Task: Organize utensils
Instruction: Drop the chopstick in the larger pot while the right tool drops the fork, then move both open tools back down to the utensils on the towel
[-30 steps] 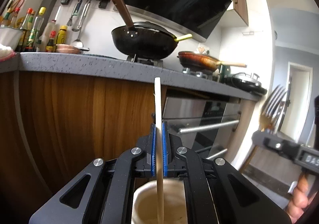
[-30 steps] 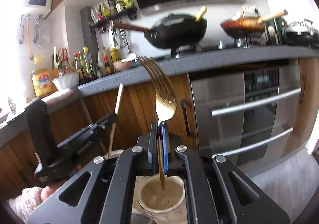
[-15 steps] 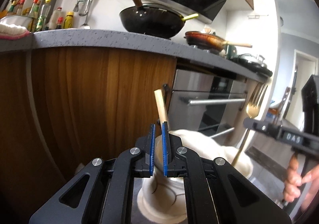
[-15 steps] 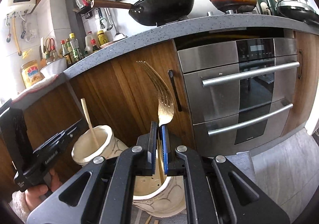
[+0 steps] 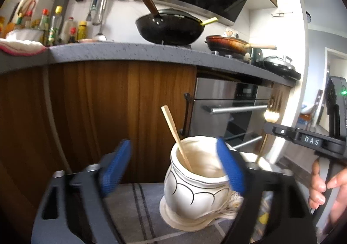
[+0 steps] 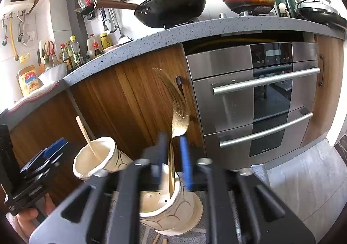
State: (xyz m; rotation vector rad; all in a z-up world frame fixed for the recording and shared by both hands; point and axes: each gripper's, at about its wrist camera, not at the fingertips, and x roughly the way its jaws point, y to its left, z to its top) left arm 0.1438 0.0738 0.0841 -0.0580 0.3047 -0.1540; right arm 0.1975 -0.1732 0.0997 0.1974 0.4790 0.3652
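Observation:
My left gripper (image 5: 173,161) is open wide and empty. Between its blue pads stands a cream ceramic holder (image 5: 195,187) with black curved lines, and a wooden chopstick (image 5: 174,133) leans in it. My right gripper (image 6: 173,159) is open, its jaws a little apart around a gold fork (image 6: 177,122) that stands loose, tines up, in a second cream holder (image 6: 167,211). The first holder (image 6: 95,161) with the chopstick (image 6: 86,135) and the left gripper (image 6: 39,165) show at the left of the right wrist view. The fork (image 5: 272,111) and right gripper (image 5: 308,139) show at the right of the left wrist view.
Both holders stand on a grey striped cloth (image 5: 134,207) in front of wooden cabinets (image 5: 108,113) and a steel oven (image 6: 256,100). A grey counter (image 6: 195,27) above carries a black wok (image 6: 173,7), a brown pan (image 6: 249,0) and bottles. Loose chopsticks (image 6: 159,239) lie by the right holder.
My left gripper has let go of the chopstick, which now leans in its holder, and opened wide. My right gripper has lowered the fork into the other holder and parted its jaws.

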